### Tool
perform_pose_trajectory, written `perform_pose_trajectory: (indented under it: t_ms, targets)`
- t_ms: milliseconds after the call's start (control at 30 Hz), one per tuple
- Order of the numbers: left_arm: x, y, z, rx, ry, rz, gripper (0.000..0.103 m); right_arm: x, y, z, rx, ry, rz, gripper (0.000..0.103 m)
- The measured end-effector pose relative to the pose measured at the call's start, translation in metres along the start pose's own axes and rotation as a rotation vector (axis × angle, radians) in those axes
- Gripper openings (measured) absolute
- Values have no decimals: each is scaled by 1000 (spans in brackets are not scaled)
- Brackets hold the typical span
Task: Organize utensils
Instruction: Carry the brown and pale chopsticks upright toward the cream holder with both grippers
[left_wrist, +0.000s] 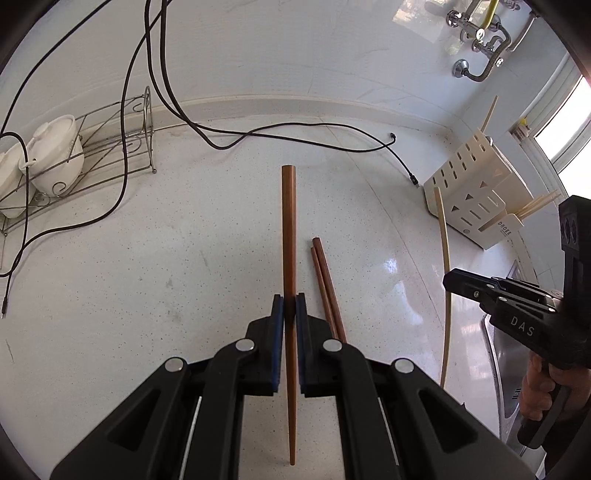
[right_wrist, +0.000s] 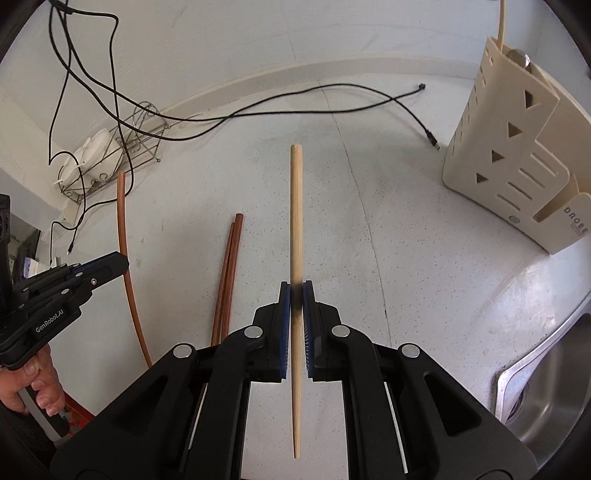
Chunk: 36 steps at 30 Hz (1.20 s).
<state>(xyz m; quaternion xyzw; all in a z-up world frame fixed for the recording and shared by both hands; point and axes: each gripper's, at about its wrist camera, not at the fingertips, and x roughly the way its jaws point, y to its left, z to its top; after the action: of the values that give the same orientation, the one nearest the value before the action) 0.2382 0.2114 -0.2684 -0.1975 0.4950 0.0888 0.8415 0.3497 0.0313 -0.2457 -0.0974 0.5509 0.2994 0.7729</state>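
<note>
Left gripper (left_wrist: 290, 308) clamped on a brown chopstick (left_wrist: 289, 229), frame centre; right gripper (right_wrist: 296, 295) clamped on a pale bamboo chopstick (right_wrist: 296, 206), also centre. Two more brown chopsticks (left_wrist: 327, 284) lie on the white counter (left_wrist: 147, 277) just right of centre in the left view; cream utensil holder (right_wrist: 517, 155) at right

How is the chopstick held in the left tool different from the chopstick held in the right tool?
Colour: the left chopstick is dark reddish brown; the right chopstick is pale, like bamboo.
Mates: two more brown chopsticks lie on the counter; pale ones stand in the cream holder.
Shared: each is clamped near its middle, one by the left tool, one by the right tool, thick end pointing away from the camera.
</note>
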Motion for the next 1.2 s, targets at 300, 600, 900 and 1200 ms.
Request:
perform_pose_trajectory:
  t_ms: [300,600,900,1200]
  targets:
    - [-34,-9,-11,36,-162,2,6,-14,-1,-7,33,-81,24,6]
    - [-52,-13,-23,45,-253,1,6,-26,7,-14,21,-152,26,6]
    - [-68,-18,-30,62,-322,-4,6,-35,9,-19,22,-216,33,6]
    - [-75,-22,-27,67,-364,-7,6,-41,8,-19,15,-238,25,6]
